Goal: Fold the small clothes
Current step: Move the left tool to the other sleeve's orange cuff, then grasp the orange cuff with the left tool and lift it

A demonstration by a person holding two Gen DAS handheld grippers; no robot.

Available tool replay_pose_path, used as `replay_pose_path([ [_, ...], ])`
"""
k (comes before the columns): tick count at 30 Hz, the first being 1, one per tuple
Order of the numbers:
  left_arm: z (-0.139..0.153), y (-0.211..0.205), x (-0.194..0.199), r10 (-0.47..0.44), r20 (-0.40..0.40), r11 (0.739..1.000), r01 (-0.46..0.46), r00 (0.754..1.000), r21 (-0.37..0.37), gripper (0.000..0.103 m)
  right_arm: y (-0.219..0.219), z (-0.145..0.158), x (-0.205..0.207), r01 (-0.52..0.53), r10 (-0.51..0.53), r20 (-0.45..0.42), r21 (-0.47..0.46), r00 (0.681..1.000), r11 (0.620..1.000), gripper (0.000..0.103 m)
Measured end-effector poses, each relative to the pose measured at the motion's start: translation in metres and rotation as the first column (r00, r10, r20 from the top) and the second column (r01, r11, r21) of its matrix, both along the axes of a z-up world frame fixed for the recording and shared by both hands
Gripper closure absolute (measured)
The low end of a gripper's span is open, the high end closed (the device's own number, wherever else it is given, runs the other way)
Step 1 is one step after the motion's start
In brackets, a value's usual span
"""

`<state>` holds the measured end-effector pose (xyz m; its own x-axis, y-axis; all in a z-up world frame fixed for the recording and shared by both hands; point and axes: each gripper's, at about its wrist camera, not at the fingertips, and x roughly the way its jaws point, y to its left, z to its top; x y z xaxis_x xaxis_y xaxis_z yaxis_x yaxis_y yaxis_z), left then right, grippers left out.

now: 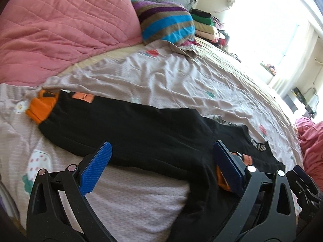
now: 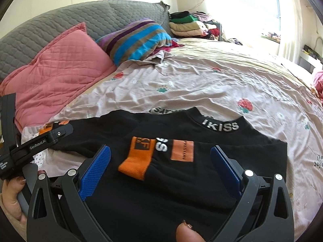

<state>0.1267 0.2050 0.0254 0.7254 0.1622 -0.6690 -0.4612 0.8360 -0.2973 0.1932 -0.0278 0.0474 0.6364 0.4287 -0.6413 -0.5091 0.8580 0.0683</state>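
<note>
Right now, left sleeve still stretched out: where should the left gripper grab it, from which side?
Probably at the orange cuff. The sleeve lies flat and straight on the bedsheet, and the cuff is its free end. Come in from beyond the cuff, along the sleeve. The left gripper is open and empty.

The black top (image 2: 181,181) carries orange ribbed cuffs (image 2: 135,165), an orange rectangular patch (image 2: 182,150) with small dark lettering, and white letters along its black collar (image 2: 221,126). Under it the bedsheet (image 2: 201,84) is pale mauve, dotted with red strawberries and small green and white flowers. At far left lies a pink pillow (image 2: 58,74) quilted in diamonds, with a grey quilted cover (image 2: 66,24) behind it. Beside them sits a cushion (image 2: 139,40) striped in blue, purple and tan. Both grippers have blue textured pads (image 1: 97,171) on black frames.
</note>
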Motion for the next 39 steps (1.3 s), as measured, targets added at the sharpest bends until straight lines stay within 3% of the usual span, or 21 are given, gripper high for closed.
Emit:
replay_pose_path([
  [15, -0.003, 0.055, -0.023, 0.199, -0.019, 0.980, -0.199, 0.980, -0.008, 0.009, 0.052, -0.008, 0.002, -0.098, 0.098, 0.006, -0.037, 0.995, 0.995, 0.004],
  [30, -0.020, 0.108, -0.026, 0.358, -0.123, 0.932, -0.361, 0.925, -0.002, 0.009, 0.099, -0.024, 0.005, -0.195, 0.194, -0.032, -0.063, 0.981, 0.979, 0.004],
  [33, -0.027, 0.119, -0.029, 0.369, -0.139, 0.926, -0.376, 0.919, -0.033, 0.009, 0.104, -0.027, 0.007, -0.203, 0.200, -0.040, -0.067, 0.979, 0.977, 0.004],
  [36, -0.033, 0.131, -0.029, 0.411, -0.164, 0.907, -0.420, 0.897, -0.028, 0.009, 0.110, -0.028, 0.010, -0.212, 0.209, -0.049, -0.064, 0.977, 0.975, 0.004],
  [39, -0.043, 0.141, -0.028, 0.436, -0.171, 0.889, -0.452, 0.884, -0.069, 0.009, 0.116, -0.030, 0.011, -0.222, 0.218, -0.063, -0.058, 0.974, 0.973, 0.004],
])
